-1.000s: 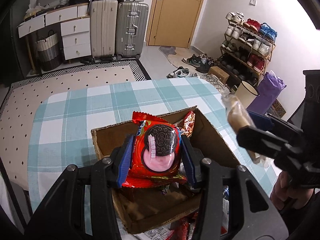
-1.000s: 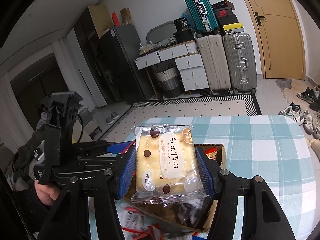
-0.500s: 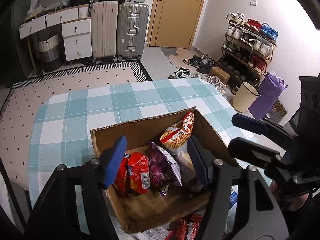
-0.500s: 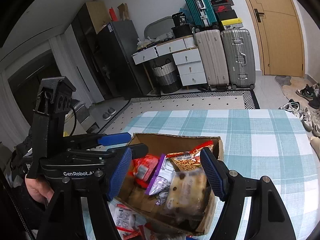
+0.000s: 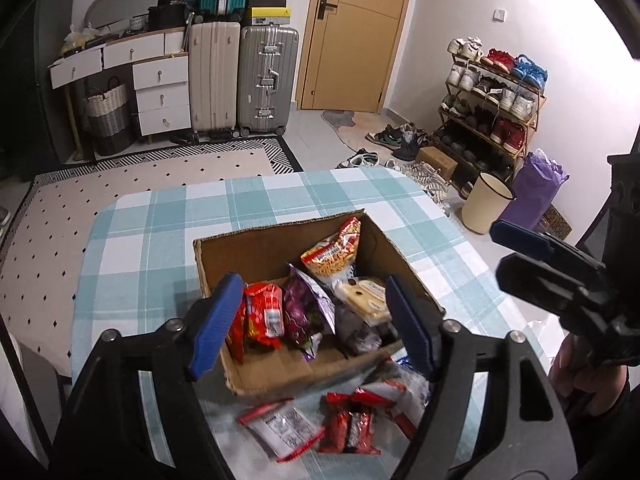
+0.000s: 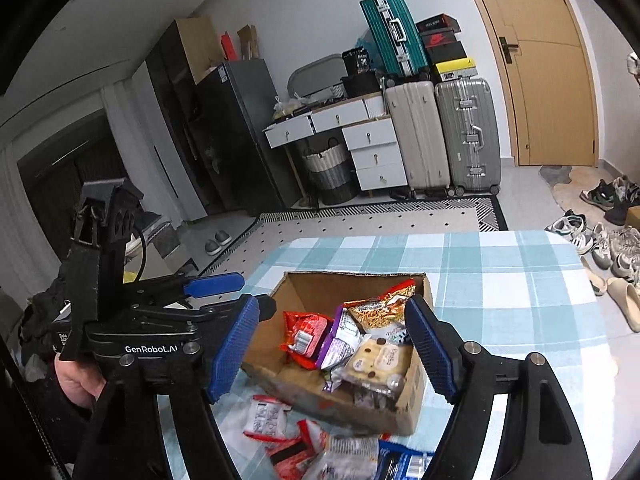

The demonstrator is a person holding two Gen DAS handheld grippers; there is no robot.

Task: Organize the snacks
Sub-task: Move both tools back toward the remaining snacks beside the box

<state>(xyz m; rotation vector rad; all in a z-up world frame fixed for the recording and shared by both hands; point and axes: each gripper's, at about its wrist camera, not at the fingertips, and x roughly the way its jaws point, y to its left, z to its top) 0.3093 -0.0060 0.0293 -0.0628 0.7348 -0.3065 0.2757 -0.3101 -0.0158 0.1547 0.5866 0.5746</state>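
Observation:
A cardboard box [image 5: 276,242] [image 6: 416,404] stands on the checked table and holds several snack packs: a red pack [image 5: 262,314] [image 6: 304,336], a purple pack [image 5: 306,304] [image 6: 340,340], an orange noodle pack [image 5: 332,252] [image 6: 380,304] and a pale cookie pack [image 5: 366,296] [image 6: 380,364]. My left gripper [image 5: 314,322] is open and empty above the box's near side. My right gripper [image 6: 332,348] is open and empty above the box. Loose packs [image 5: 348,420] [image 6: 280,416] lie on the table before the box.
The table with the teal checked cloth [image 5: 160,220] [image 6: 500,280] stretches beyond the box. Suitcases [image 5: 240,80], a drawer unit [image 6: 368,148], a door [image 5: 352,32] and a shoe rack [image 5: 492,100] stand behind. The right gripper [image 5: 552,264] shows in the left view.
Both grippers opened and let go: the red cookie pack and the pale cookie pack dropped into the box. Both grippers then drew back toward me, showing the loose packs before the box.

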